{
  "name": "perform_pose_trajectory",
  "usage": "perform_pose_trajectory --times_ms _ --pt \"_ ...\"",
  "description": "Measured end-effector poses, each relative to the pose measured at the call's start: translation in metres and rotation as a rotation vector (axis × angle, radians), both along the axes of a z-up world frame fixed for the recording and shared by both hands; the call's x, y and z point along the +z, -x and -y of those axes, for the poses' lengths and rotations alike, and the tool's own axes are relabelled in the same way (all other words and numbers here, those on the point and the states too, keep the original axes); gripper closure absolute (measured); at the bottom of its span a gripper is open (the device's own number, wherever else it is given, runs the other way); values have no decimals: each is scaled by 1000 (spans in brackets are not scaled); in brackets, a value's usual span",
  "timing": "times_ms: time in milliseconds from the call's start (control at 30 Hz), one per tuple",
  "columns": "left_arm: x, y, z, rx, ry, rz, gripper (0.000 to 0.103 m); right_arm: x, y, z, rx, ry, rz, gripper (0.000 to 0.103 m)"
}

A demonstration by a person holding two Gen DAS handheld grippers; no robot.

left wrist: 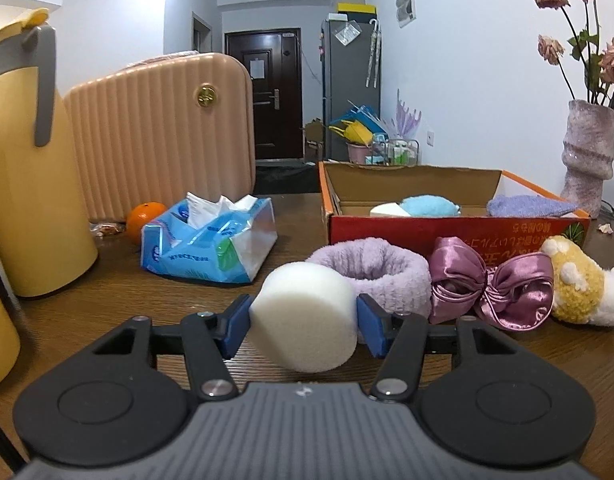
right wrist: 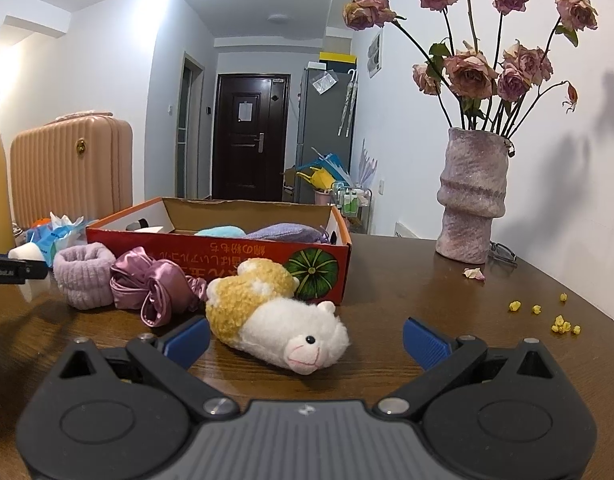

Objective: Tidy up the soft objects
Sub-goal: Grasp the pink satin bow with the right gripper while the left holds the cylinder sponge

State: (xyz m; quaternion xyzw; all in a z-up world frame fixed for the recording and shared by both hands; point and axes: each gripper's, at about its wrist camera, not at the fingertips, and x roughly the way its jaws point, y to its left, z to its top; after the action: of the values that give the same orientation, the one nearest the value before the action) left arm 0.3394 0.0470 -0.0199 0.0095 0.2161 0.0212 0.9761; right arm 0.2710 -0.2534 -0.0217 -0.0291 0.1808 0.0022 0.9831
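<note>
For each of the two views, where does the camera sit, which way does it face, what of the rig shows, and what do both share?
Left wrist: sits on the left hand-held gripper, looking low across the table toward the door; its blue pads clamp the white foam cylinder.
Right wrist: sits on the right hand-held gripper, facing the same way; its jaws stand open around the plush sheep, not touching.
Shared: red cardboard box, purple fuzzy band, satin bow, sheep, vase, pink suitcase.

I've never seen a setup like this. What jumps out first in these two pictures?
Nearest the left camera, a white foam cylinder sits pinched between the blue pads of the left gripper. In the right view, a yellow-and-white plush toy lies on the wooden table just ahead of the open right gripper. Behind both stands a red cardboard box, and a vase of dried roses rises at right.
</note>
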Motion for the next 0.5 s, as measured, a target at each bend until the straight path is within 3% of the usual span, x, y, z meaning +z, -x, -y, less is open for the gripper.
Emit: perform_pose_trajectory --times_ms 500 --pt "12 17 -22 73 49 44 45 6 -3 -54 84 13 61 0"
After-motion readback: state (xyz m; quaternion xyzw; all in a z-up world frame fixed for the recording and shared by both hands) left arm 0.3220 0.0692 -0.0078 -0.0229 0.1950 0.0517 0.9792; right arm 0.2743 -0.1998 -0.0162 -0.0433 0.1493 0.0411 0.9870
